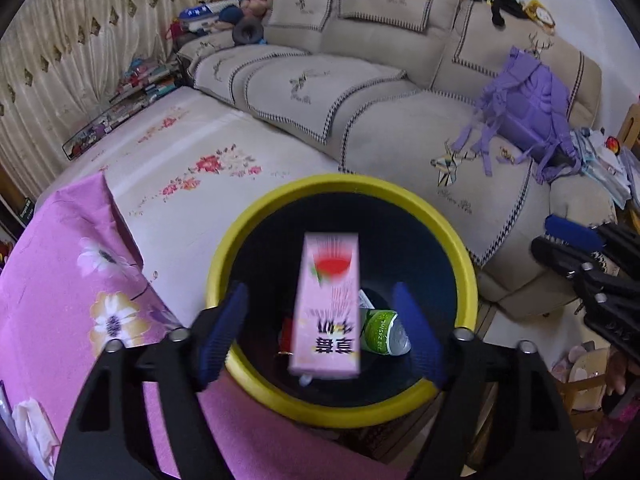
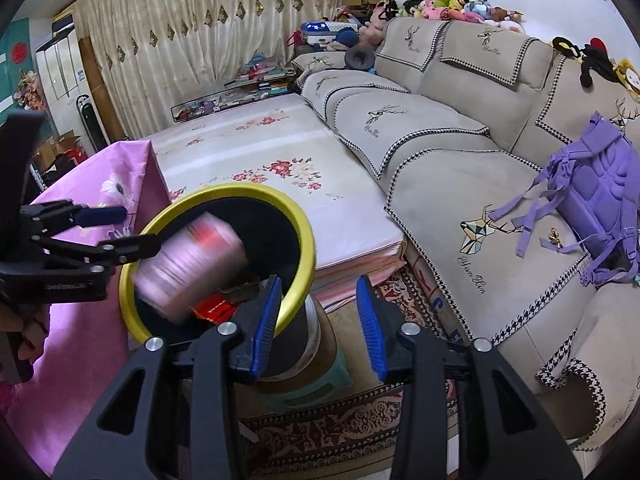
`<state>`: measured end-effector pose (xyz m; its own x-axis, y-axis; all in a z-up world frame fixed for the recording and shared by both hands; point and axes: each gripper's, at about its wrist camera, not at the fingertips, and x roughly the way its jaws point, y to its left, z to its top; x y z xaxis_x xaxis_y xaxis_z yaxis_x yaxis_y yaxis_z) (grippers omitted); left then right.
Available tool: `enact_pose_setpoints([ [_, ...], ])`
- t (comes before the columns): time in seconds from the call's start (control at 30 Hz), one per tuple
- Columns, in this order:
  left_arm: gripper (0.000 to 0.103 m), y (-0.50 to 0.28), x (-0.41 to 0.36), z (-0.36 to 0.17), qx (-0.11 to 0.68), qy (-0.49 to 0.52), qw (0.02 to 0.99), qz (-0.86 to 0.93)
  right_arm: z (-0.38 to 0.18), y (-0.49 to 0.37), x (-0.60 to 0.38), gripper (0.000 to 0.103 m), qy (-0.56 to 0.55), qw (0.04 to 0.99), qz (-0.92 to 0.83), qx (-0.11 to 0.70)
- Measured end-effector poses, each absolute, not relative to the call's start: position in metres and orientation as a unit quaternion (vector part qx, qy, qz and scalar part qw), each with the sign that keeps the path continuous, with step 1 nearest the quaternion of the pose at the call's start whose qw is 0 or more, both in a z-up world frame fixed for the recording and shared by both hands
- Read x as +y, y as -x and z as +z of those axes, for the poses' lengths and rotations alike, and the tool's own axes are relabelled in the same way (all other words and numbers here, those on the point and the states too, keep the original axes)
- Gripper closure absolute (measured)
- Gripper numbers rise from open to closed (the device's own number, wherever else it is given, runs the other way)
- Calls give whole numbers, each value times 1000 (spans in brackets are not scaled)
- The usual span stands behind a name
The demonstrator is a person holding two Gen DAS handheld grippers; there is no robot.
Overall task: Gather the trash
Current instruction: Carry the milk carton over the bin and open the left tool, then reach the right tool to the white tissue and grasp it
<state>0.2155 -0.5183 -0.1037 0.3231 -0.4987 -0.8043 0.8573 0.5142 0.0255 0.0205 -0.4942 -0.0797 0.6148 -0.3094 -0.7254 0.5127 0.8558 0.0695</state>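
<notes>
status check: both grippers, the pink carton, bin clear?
Left gripper open over the yellow-rimmed bin. Pink carton loose between its pads, blurred. Right gripper open, empty. Green can already inside; nothing blocking.

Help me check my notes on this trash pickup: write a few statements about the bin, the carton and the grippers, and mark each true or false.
1. The pink carton is clamped between the left gripper's jaws. False: the jaws stand clear of it, over the bin.
2. The bin has a yellow rim. True.
3. A green can lies inside the bin. True.
4. The right gripper holds a bottle. False: nothing is between its jaws.
5. A purple backpack sits on the sofa. True.
</notes>
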Motion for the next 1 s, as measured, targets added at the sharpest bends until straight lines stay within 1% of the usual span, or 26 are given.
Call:
enact_pose_setpoints([
  [0.17,20,-206,-461,-78,356,-206,804,-429,-79,-30,-479,65,-131,893,-213,375],
  [0.4,17,-202,-321,-50,318,-152,859,-371,-70,-57,-449,65,-114,901,-177,379],
  [0.43,14,-202,-293,-48,315,-143,869,-353,-69,-62,-442,65,-110,902,-170,380],
  [0.5,11,-203,-243,-47,308,-134,887,-317,-66,-72,-430,65,-104,904,-157,383],
  [0.7,10,-214,-119,-49,280,-112,934,-192,-54,-117,-371,65,-78,913,-92,389],
  [0.73,10,-217,-101,-50,275,-105,940,-171,-51,-127,-356,65,-72,916,-73,388],
  [0.77,10,-220,-79,-51,268,-94,948,-143,-49,-135,-344,61,-68,917,-59,388],
  [0.8,10,-222,-66,-53,264,-87,952,-126,-46,-146,-326,57,-62,920,-36,386],
  [0.83,10,-225,-49,-56,261,-74,956,-109,-44,-153,-313,56,-58,921,-21,385],
  [1.0,10,-228,-2,-68,258,-30,963,-72,-42,-204,-230,56,-48,915,77,392],
])
